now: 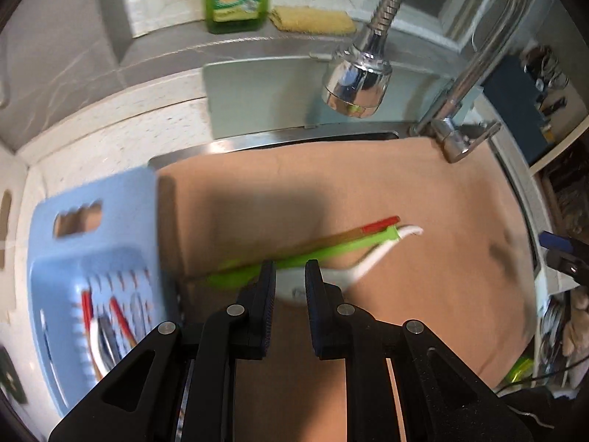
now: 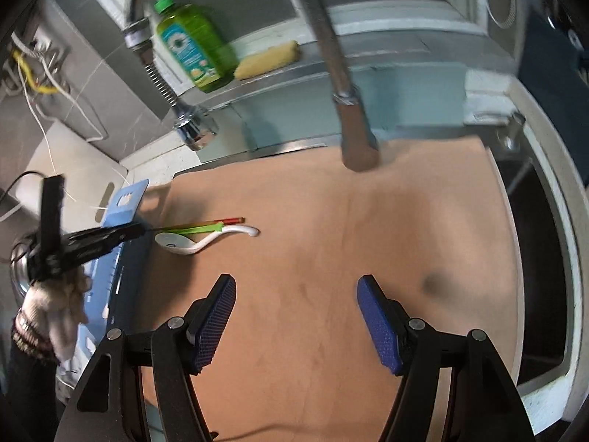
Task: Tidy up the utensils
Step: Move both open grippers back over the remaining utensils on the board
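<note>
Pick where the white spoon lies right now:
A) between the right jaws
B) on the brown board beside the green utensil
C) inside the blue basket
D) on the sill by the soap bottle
B: the white spoon rests on the brown board, against the green utensil, outside the blue basket.

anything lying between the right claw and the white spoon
No. In the right wrist view, only bare brown board lies between the right claw and the white spoon.
</note>
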`<state>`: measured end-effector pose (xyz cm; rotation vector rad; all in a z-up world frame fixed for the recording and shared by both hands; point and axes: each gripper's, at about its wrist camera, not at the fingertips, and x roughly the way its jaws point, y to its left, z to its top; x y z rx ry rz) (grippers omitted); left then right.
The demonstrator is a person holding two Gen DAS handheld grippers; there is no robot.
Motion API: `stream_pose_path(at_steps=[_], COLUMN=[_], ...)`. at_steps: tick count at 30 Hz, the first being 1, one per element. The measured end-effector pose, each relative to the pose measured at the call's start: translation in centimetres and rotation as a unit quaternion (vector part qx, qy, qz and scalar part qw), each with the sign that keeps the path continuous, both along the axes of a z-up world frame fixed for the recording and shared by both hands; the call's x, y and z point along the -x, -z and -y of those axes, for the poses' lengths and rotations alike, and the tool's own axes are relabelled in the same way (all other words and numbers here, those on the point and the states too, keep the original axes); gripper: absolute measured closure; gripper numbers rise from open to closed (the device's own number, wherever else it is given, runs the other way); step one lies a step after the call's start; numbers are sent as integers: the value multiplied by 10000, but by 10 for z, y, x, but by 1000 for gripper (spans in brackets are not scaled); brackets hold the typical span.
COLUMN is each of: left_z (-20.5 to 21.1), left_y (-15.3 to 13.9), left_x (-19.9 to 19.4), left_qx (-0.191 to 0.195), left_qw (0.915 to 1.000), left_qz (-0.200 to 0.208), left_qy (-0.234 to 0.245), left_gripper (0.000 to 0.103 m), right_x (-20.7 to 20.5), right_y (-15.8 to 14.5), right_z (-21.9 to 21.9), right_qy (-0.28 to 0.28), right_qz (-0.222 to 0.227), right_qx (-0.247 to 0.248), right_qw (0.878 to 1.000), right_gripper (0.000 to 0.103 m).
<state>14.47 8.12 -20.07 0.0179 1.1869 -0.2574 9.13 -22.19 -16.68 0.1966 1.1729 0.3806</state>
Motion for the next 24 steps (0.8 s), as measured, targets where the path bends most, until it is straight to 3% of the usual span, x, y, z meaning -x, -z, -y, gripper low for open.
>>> stream_pose_path(at_steps=[5,10,18,24], left_z=[3,2,5,15], left_y=[19,35,59,64], left_x=[-38,-63,-71,-59], left_qx=[-74,-319,-493,-456], left_qw=[9986,9945,9867,9854], left_qz=[-520,-993,-1540,-1612], left_qy=[12,80,164,287], left_gripper=[88,88,88,92], right_x=[7,17,17,10], right_y=[10,13,18,19], right_z=[21,36,52,49], right_qy=[228,341,528,411], right_qz=[-211,-199,-266,-315], right_qx=[-239,-358,-490,-552], right_qw=[9992,9986,9970,9971], right_gripper=[49,50,50,50])
